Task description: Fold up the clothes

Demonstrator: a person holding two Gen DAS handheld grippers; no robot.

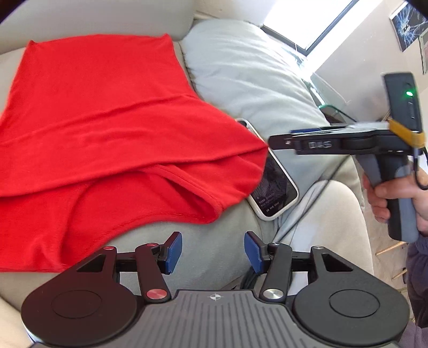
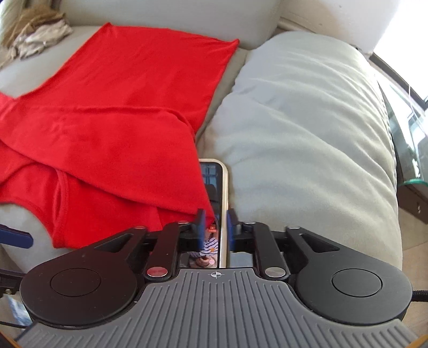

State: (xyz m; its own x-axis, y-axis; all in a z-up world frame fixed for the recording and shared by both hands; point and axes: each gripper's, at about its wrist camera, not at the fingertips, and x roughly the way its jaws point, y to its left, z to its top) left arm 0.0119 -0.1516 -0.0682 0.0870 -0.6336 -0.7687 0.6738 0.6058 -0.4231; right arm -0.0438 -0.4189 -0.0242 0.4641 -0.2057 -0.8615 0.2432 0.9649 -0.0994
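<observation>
We see the red shirt (image 1: pixel 107 128) lying partly folded on the sofa seat (image 1: pixel 208 246), its right edge draped over a phone (image 1: pixel 278 187). Our left gripper (image 1: pixel 213 251) hangs released above the seat's front edge. Only the right wrist view shows our right gripper (image 2: pixel 216 227) narrowed around the phone and shirt corner; whether it pinches cloth, we cannot tell.

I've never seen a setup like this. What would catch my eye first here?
The red garment, partly folded across the couch. Next, a phone lying half under the garment's edge beside a grey cushion. The right hand-held gripper hangs directly over the phone, while the left hand-held gripper is open and holds nothing.
</observation>
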